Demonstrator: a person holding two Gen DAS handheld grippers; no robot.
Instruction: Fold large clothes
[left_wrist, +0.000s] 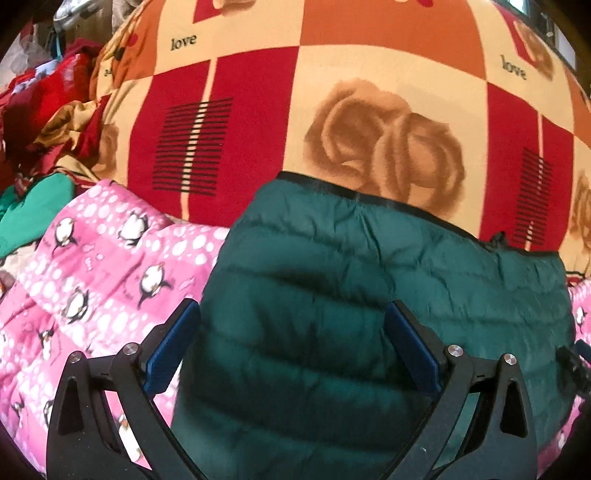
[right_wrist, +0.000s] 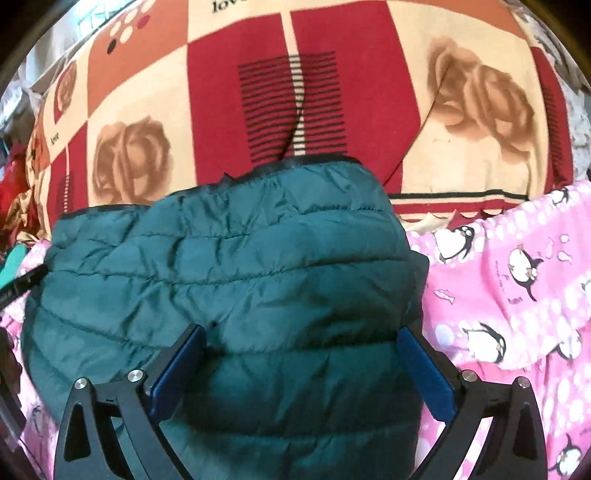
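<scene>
Item one: a dark green quilted puffer jacket (left_wrist: 369, 280), lying bundled on a pink penguin-print blanket (left_wrist: 110, 258). We are seeing its dark-trimmed far edge resting against the checked bedspread (left_wrist: 332, 74), which is showing red, orange and cream squares, brown roses and the word "love".

Item two: our left gripper (left_wrist: 291, 332), hovering over the jacket's near left portion. Its blue pads (left_wrist: 166, 354) are standing wide apart and gripping nothing; the green fabric is filling the gap between them. Whether the fingertips are touching the fabric, we cannot tell.

Item three: our right gripper (right_wrist: 301, 354), likewise spread wide over the jacket (right_wrist: 229, 273), its blue pads (right_wrist: 428, 380) holding nothing. The penguin blanket (right_wrist: 517, 295) is showing to its right, the bedspread (right_wrist: 258, 92) beyond the jacket.

Item four: a heap of other clothes (left_wrist: 40, 110) in red and gold is lying at the far left of the left wrist view, with a green garment (left_wrist: 33, 210) just beside the pink blanket.
</scene>
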